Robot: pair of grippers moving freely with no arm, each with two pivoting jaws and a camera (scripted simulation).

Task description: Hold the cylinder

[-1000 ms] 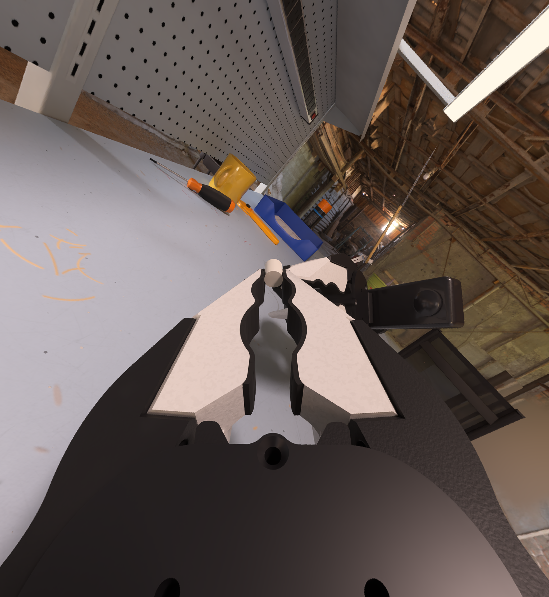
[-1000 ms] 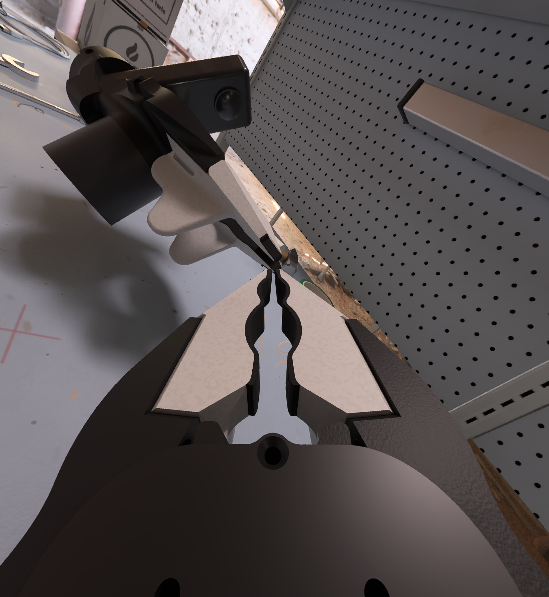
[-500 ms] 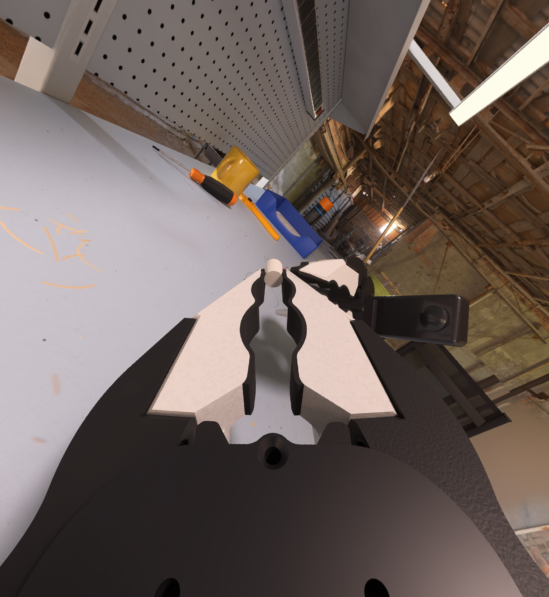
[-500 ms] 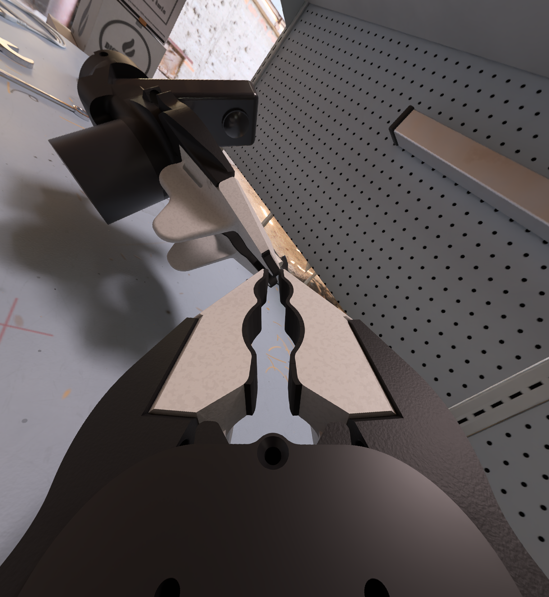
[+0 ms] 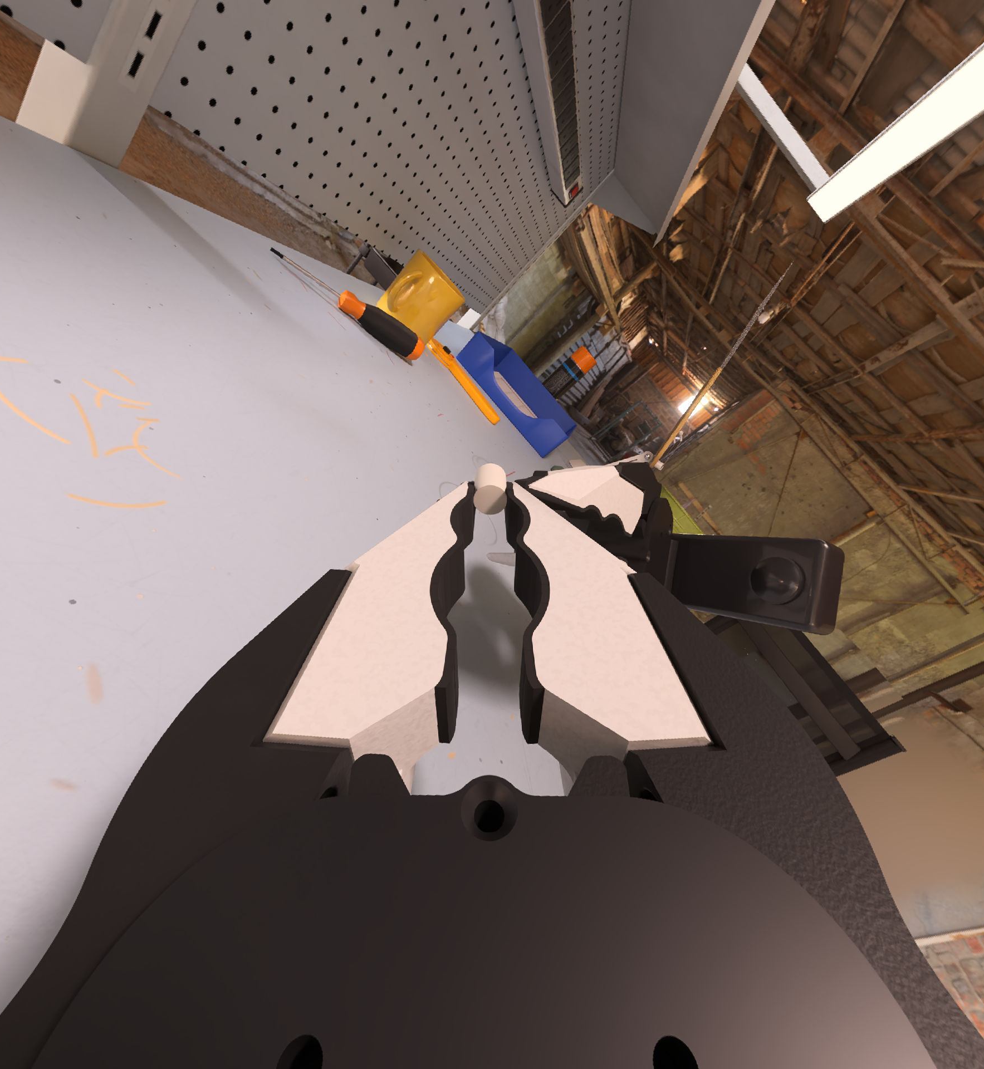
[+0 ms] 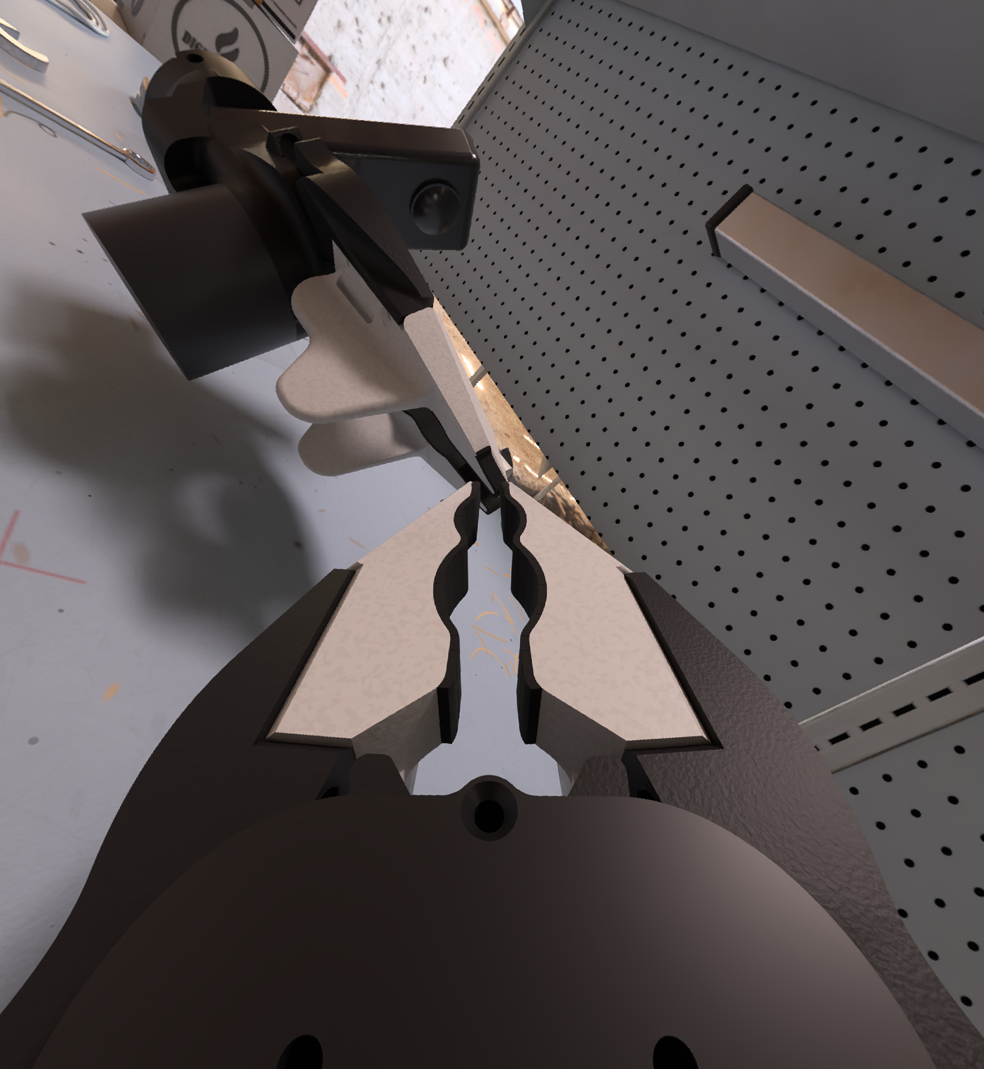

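Observation:
A small white cylinder (image 5: 489, 497) is pinched at the very tips of my left gripper (image 5: 488, 498), above the grey bench (image 5: 188, 549). My right gripper (image 5: 527, 485) comes in from the right, its tips right beside the cylinder's far end. In the right wrist view, the right gripper (image 6: 489, 503) has its jaws a narrow gap apart. The dark tip of the left gripper (image 6: 482, 471) sits in that gap. The cylinder itself is hidden in this view.
Far along the bench lie an orange-and-black screwdriver (image 5: 382, 327), a yellow mug (image 5: 420, 292), an orange tool (image 5: 466, 384) and a blue bin (image 5: 512, 393). A pegboard wall (image 6: 709, 405) runs alongside. Wrenches (image 6: 15, 52) and a box (image 6: 217, 29) lie behind the left gripper.
The right gripper's jaws have parted slightly and its tips have moved up around the left gripper's tip. The left gripper has stayed shut on the cylinder.

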